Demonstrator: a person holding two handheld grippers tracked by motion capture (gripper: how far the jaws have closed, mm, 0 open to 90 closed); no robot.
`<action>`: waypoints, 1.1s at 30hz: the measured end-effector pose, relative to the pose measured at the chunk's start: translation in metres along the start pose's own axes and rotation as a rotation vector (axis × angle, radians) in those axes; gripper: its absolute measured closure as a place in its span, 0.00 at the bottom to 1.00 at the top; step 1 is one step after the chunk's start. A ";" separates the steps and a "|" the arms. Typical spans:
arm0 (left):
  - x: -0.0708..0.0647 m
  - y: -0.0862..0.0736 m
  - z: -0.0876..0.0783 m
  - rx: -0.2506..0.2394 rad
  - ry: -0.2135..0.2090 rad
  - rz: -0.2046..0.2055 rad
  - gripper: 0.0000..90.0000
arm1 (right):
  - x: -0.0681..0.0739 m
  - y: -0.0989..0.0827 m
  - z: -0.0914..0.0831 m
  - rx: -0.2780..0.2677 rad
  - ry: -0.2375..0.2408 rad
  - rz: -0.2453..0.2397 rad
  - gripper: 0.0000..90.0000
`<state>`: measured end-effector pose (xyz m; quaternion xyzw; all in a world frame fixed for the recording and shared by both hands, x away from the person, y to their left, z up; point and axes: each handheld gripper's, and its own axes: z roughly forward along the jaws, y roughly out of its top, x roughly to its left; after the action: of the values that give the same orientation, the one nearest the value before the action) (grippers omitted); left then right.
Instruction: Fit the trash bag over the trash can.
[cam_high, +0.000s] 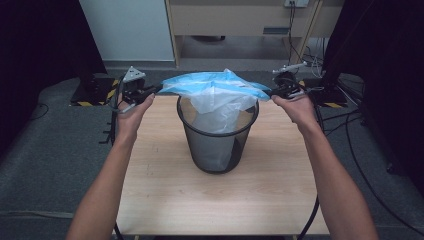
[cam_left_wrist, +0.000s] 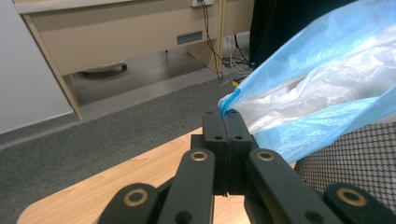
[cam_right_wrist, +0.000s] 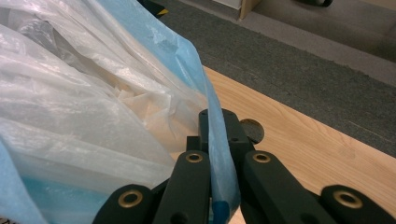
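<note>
Arms stretched out pretty much straight in front of you, one on each side of the black mesh bin (cam_high: 217, 137) that sits in the middle of the wooden table (cam_high: 165, 195). Your left hand (cam_high: 132, 112) has its gripper (cam_high: 150, 92) out past the far left corner of the table, jaws pinched tight on the left edge of the blue bin bag (cam_high: 215, 87). Your right hand (cam_high: 297, 107) mirrors it, and the right gripper (cam_high: 274, 92) is clamped on the opposite edge, with the blue plastic running down between its jaws in the right gripper view. So the bag's mouth is pulled taut between the two, just above the bin's rim, while the whitish lower part hangs down inside the mesh.
</note>
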<state>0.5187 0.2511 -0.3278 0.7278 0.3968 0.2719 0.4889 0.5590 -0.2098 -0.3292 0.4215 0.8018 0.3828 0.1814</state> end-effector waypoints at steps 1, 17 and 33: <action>0.001 -0.001 0.003 0.010 0.005 0.006 1.00 | 0.001 0.000 0.000 -0.001 0.000 0.002 1.00; 0.008 -0.016 0.022 0.069 -0.001 -0.036 1.00 | 0.010 -0.006 0.021 0.057 0.019 0.007 1.00; 0.008 -0.030 0.037 0.132 -0.032 -0.052 1.00 | 0.005 -0.010 0.027 0.066 0.046 0.065 1.00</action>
<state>0.5421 0.2459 -0.3697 0.7521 0.4250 0.2207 0.4528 0.5672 -0.1966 -0.3546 0.4443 0.8038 0.3714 0.1360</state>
